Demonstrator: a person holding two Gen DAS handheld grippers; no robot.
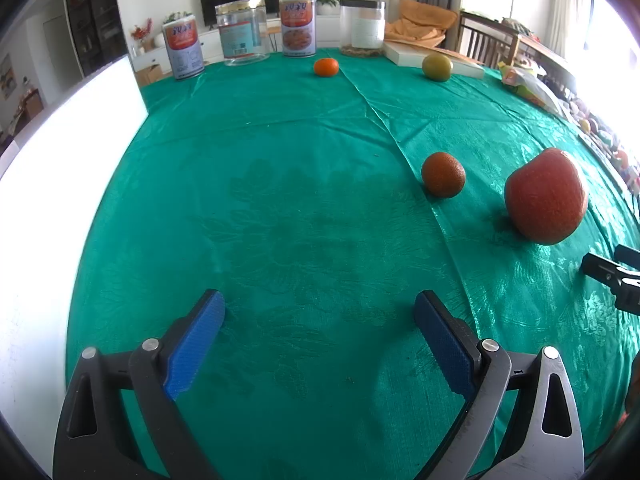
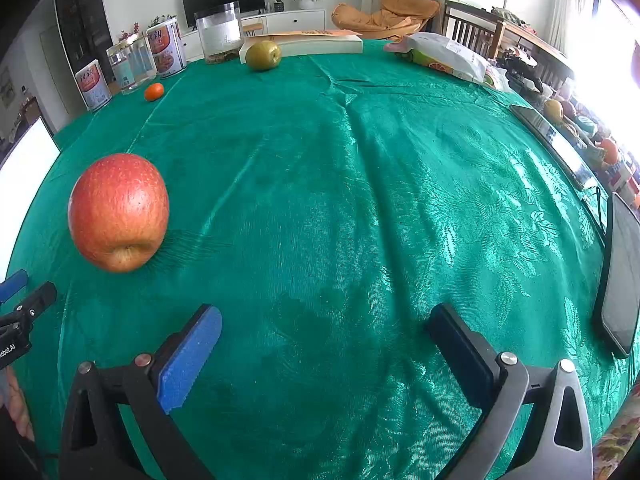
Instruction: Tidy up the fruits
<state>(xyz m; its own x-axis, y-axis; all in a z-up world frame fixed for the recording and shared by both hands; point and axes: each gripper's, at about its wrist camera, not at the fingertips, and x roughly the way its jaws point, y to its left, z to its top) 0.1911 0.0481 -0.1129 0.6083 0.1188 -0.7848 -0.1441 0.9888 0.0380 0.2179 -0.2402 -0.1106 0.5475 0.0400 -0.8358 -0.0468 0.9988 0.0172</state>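
Note:
A large red apple point(image 1: 546, 196) lies on its side on the green tablecloth point(image 1: 280, 200), right of my left gripper point(image 1: 319, 306), which is open and empty. A dark orange point(image 1: 443, 175) sits left of the apple. A small tangerine point(image 1: 326, 67) and a green pear point(image 1: 437, 66) lie at the far side. In the right wrist view the apple point(image 2: 119, 212) is ahead and left of my right gripper point(image 2: 326, 320), which is open and empty. The pear point(image 2: 263, 55) and tangerine point(image 2: 154, 92) lie far back. The orange is hidden there.
Two printed cans point(image 1: 297, 26) point(image 1: 183, 49) and two clear jars point(image 1: 243, 32) point(image 1: 363, 26) stand along the far edge beside a book point(image 1: 432, 58). A snack bag point(image 2: 444, 58) lies at the far right. A tablet point(image 2: 620, 276) stands at the right, a white panel point(image 1: 60, 184) at the left.

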